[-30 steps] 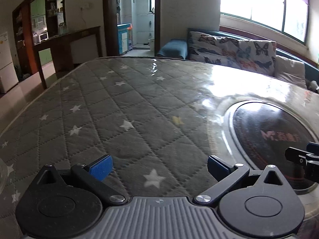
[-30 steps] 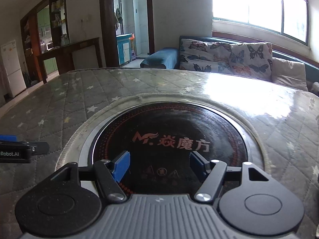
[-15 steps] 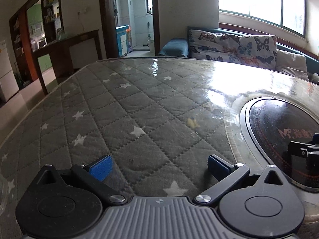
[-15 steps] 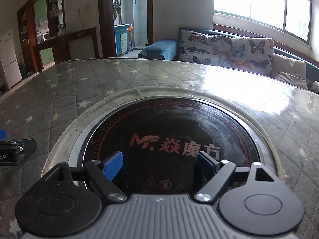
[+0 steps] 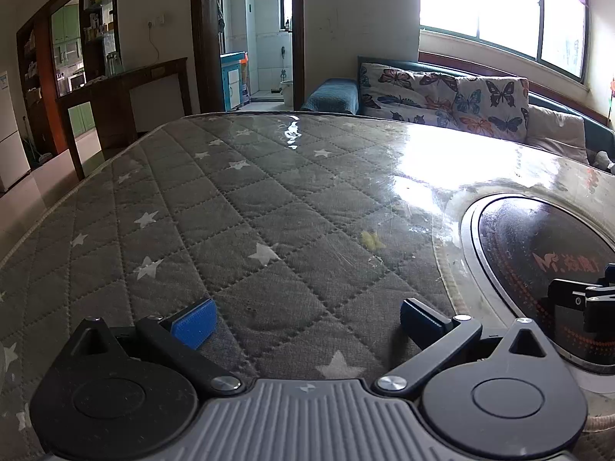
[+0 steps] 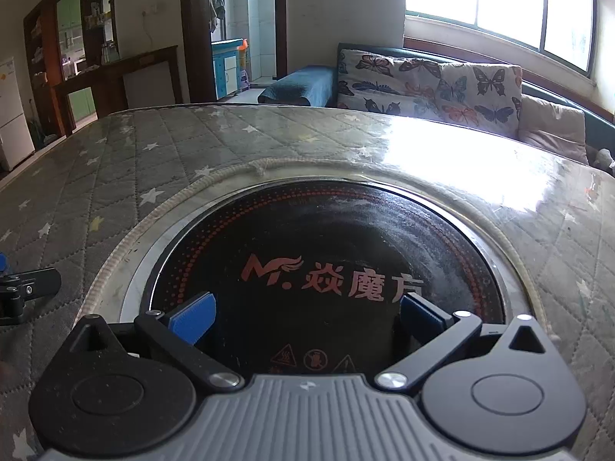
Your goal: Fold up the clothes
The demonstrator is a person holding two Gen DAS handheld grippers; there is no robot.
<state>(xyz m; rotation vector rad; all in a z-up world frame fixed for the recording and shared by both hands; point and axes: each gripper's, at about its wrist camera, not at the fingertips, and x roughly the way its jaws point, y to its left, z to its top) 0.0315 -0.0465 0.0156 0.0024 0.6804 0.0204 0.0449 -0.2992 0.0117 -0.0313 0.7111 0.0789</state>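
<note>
Left wrist view: looked down along the left gripper (image 5: 305, 319), fingers (image 5: 194, 322) spread wide and empty above the bench's glossy grey star-quilted cover (image 5: 250, 199); butterfly-cushioned sofa (image 5: 442, 92) under bright windows beyond. Right wrist view: hung the right gripper (image 6: 307, 315) over a round black hob (image 6: 326, 238) set into that cover, fingers just opened wider, gripping nothing.

This is a lived-in home, an open living and dining room. A sofa (image 6: 461, 80) with butterfly-print cushions sits under a wide window (image 6: 496, 4). The table (image 5: 230, 199) wears a quilted grey star-patterned cover under clear plastic, with a round black cooktop (image 6: 326, 269) set into it. A doorway (image 5: 253, 34) shows a tiled room, and at far left stand wooden shelves (image 5: 73, 42) and a white fridge (image 6: 11, 115).
</note>
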